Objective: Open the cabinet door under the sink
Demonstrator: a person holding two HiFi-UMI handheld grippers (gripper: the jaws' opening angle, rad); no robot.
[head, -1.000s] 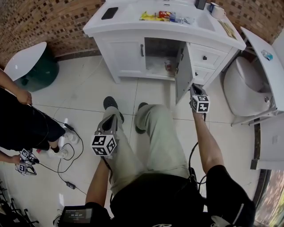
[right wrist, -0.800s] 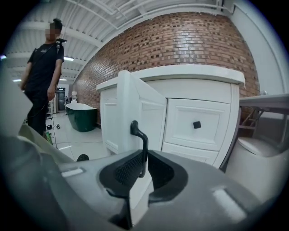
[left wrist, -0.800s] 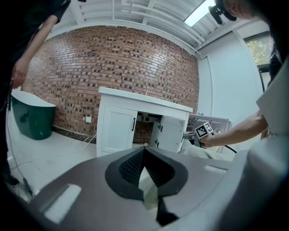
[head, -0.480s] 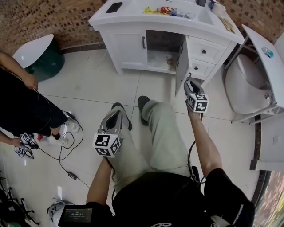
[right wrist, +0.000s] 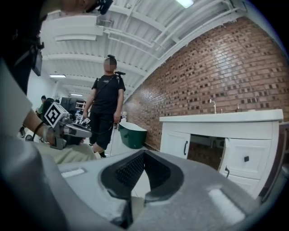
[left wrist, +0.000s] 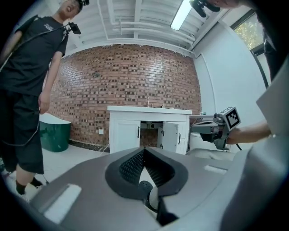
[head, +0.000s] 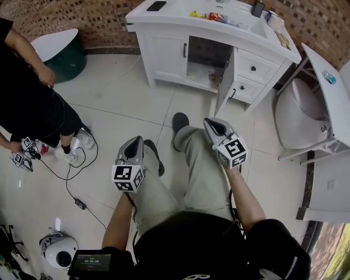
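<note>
The white sink cabinet [head: 164, 52] stands against the brick wall. Its right door [head: 224, 82] is swung out open, showing the dark inside, and the left door [head: 169, 54] is closed. My right gripper [head: 210, 124] hangs over the person's right thigh, well short of the open door, shut and empty. My left gripper [head: 133, 143] is over the left thigh, also shut with nothing in it. The left gripper view shows the cabinet [left wrist: 126, 133] far ahead with its open door [left wrist: 171, 136], and the right gripper [left wrist: 212, 128] off to the right.
A person in black [head: 27, 104] stands at the left beside a green bin with a white lid [head: 60, 52]. Cables [head: 76, 180] trail on the tiles. Drawers [head: 254, 71] sit right of the open door, and white fixtures [head: 298, 112] stand further right. Small items [head: 219, 16] lie on the countertop.
My right gripper has pulled back from the open door's edge to above the thigh. The person has stepped back from the cabinet, and the left gripper moved back with them. The door stays open.
</note>
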